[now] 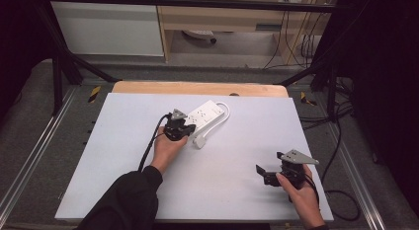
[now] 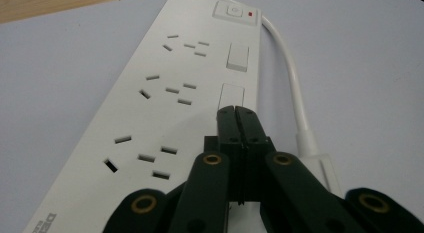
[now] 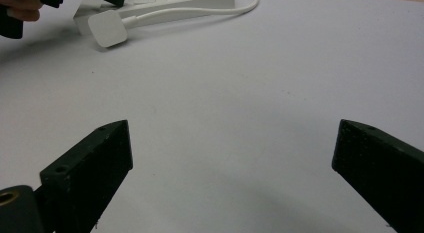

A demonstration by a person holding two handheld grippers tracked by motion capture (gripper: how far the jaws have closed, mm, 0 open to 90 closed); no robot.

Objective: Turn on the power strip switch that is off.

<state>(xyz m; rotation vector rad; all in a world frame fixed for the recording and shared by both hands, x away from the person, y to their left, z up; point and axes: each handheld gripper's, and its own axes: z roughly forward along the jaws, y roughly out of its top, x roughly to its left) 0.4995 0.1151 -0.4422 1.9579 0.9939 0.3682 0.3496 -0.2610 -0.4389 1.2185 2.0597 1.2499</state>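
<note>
Left tool (image 2: pixel 235 110) closed — right tool (image 3: pixel 230 158) agape

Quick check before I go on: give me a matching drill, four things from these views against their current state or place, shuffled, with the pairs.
Things:
1. left gripper
2. right gripper
3. plug
4. power strip

States or places:
A. lying flat on the white table, cable looped back to the strip
B. jaws wide apart over bare table
C. jaws shut, tips over the strip beside a switch
D. lies at the far middle of the table, sockets up

Pairs: 1-C, 2-B, 3-A, 4-D
</note>
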